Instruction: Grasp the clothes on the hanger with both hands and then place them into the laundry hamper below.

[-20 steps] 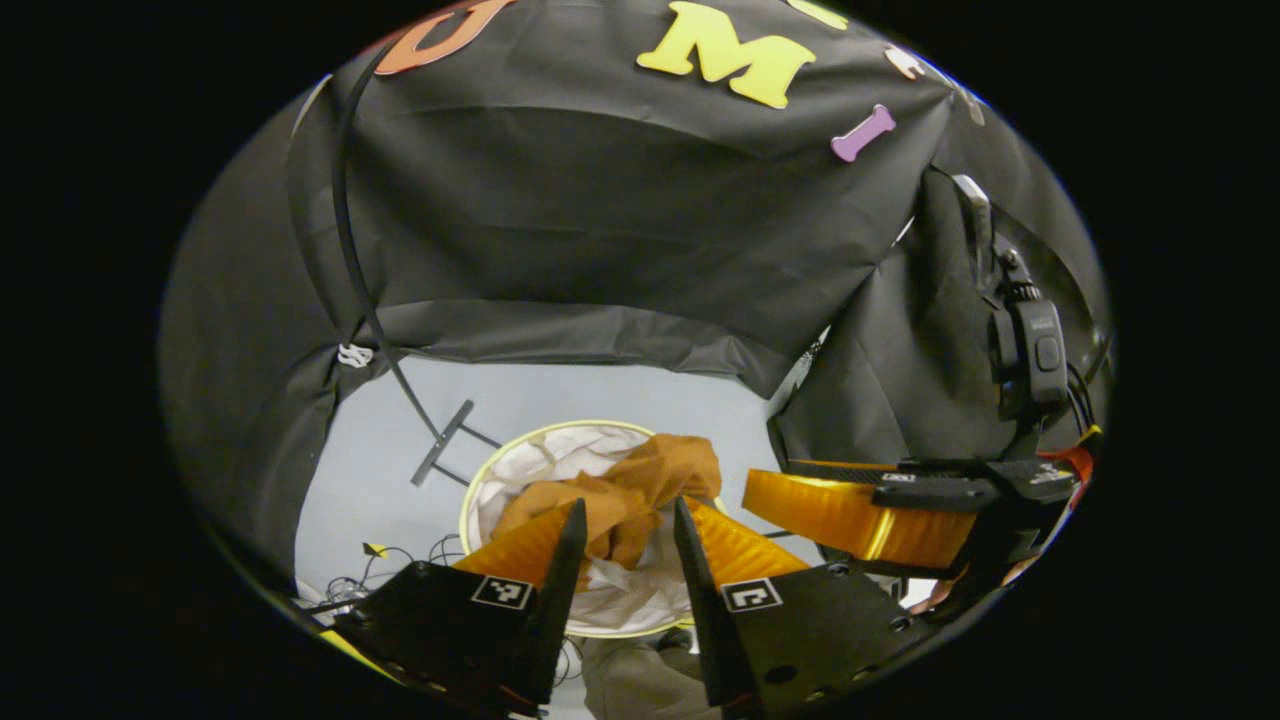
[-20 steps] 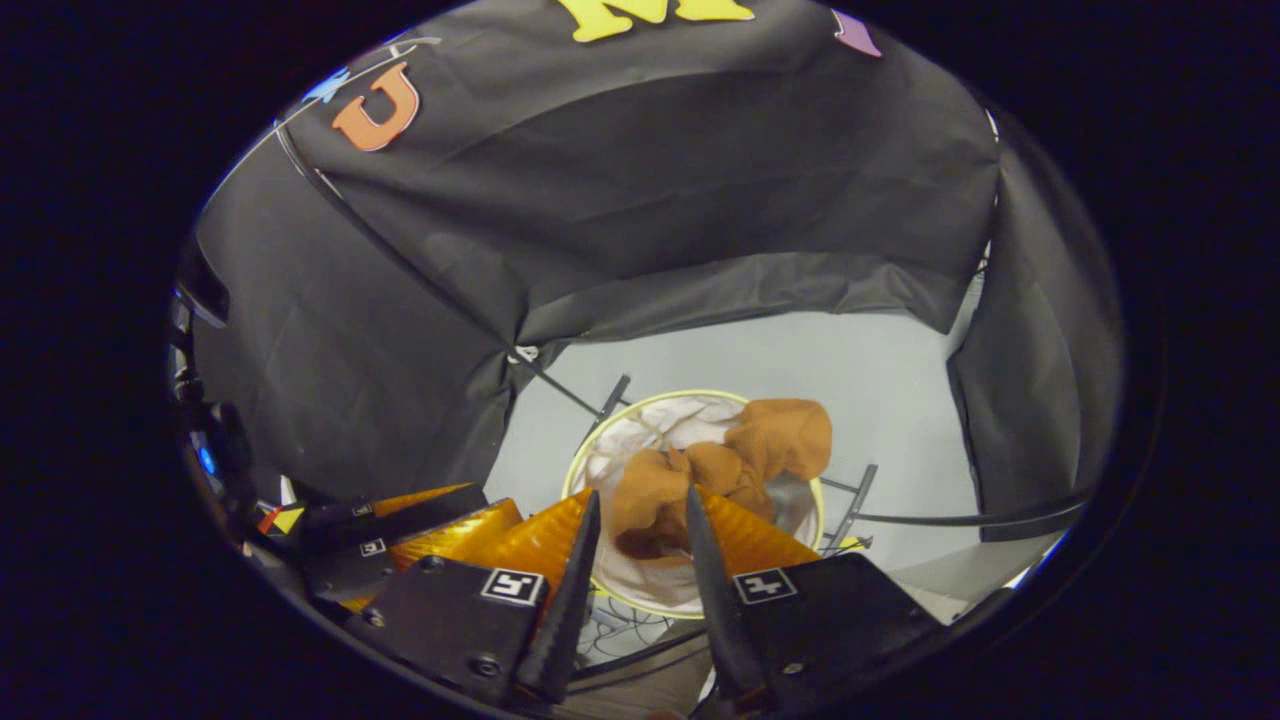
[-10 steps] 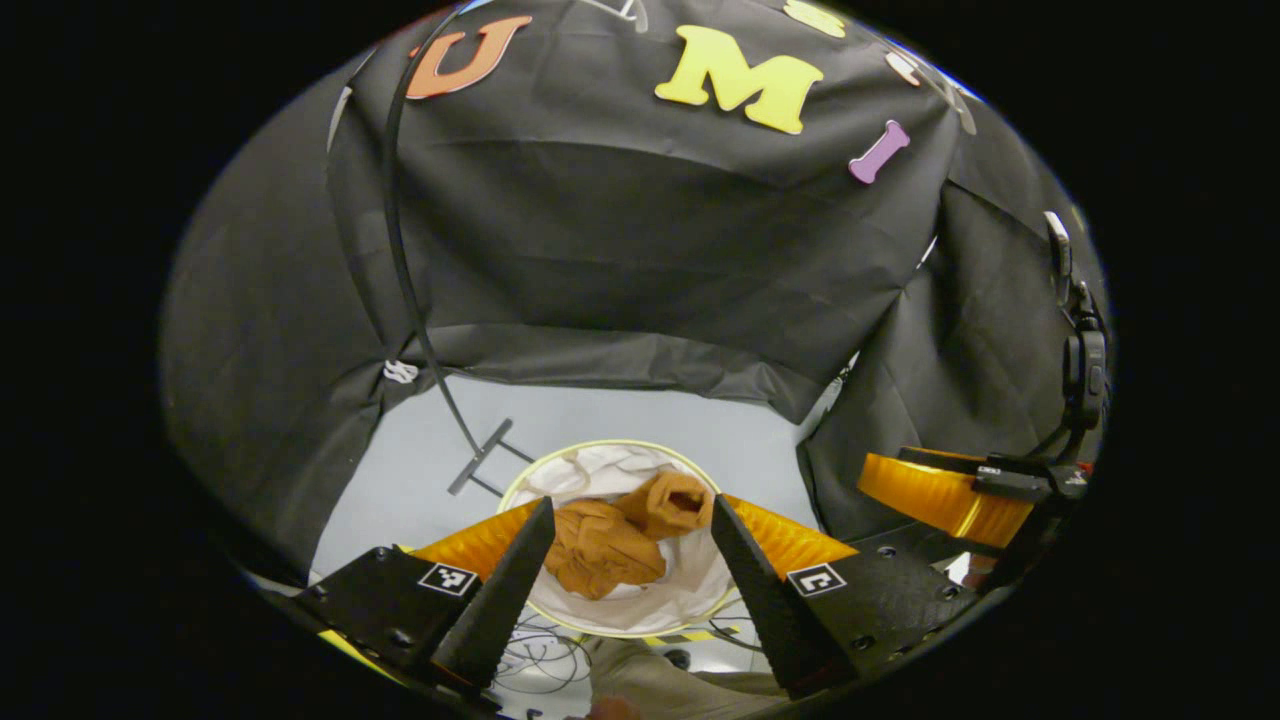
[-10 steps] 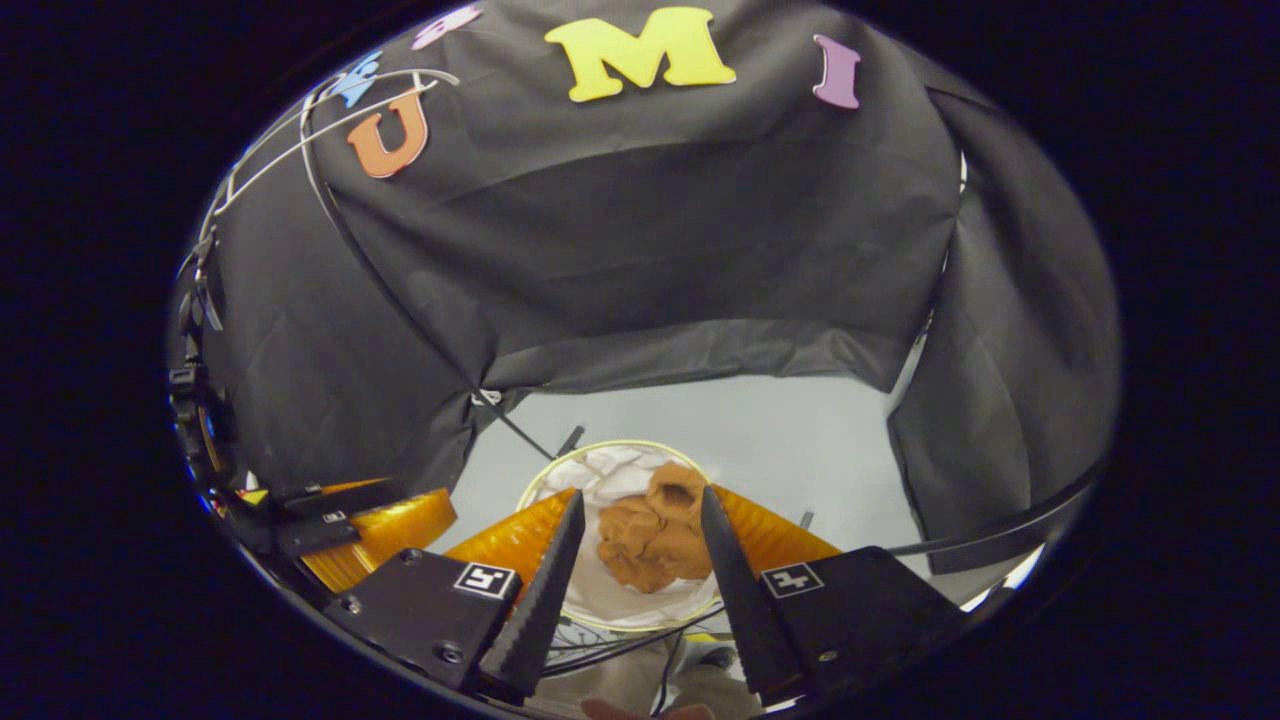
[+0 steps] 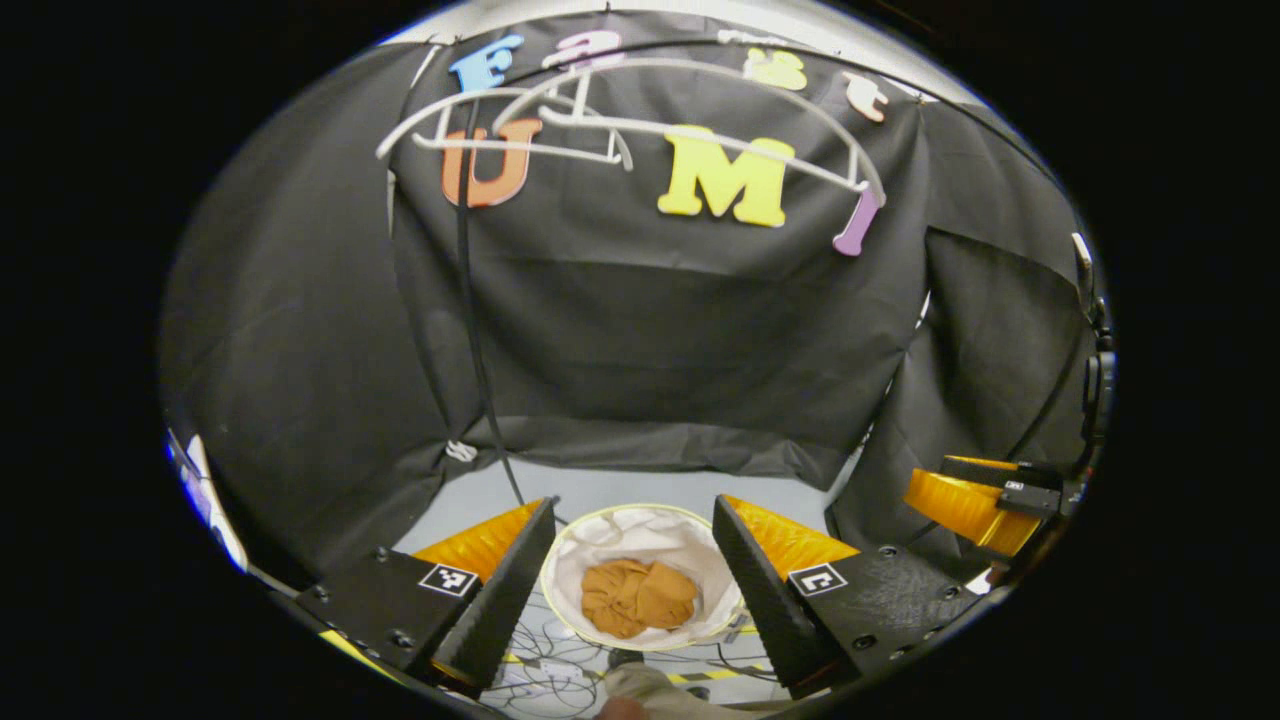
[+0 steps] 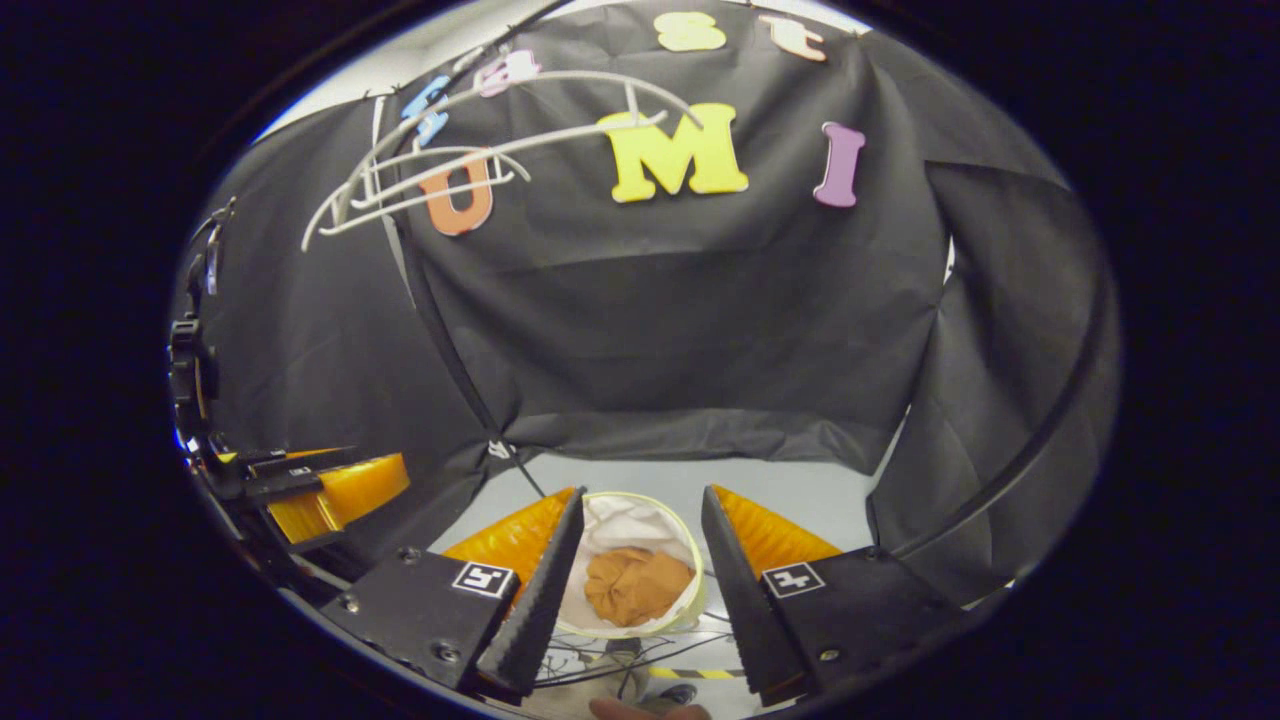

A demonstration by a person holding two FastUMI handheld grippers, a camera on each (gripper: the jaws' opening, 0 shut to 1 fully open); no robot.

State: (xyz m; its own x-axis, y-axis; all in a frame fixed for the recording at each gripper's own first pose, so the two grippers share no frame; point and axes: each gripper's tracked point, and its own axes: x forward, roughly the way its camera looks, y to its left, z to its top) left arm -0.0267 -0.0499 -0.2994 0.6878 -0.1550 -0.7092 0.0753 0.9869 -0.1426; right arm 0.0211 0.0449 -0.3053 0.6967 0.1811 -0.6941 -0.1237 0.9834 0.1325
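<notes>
Down at the bottom of the left gripper view we see the left gripper (image 5: 633,560) with its jaws spread wide, holding nothing and touching nothing. Between its fingers, well below, sits the laundry hamper (image 5: 562,590), a round tub with a pale yellow rim and a white lining. Inside it lies the clothes (image 5: 638,598), a crumpled brown-orange bundle resting on the lining near the middle.

At the bottom of the right gripper view we see the right gripper (image 6: 634,555), also released, its jaws apart and empty. The hamper (image 6: 690,560) shows again between its fingers, with the brown bundle (image 6: 635,585) lying inside on the white lining.

Each gripper can be seen from the other's camera: the right gripper (image 5: 968,500) at the far right of the left gripper view, the left gripper (image 6: 320,490) at the far left of the right gripper view; we cannot tell their jaws from there.

High up against the black cloth wall hangs a white hanger (image 5: 640,125), bare (image 6: 480,160). Thin cables (image 5: 560,665) trail on the pale floor (image 5: 640,490) near the hamper. A black pole (image 5: 475,340) runs down the wall on the left.
</notes>
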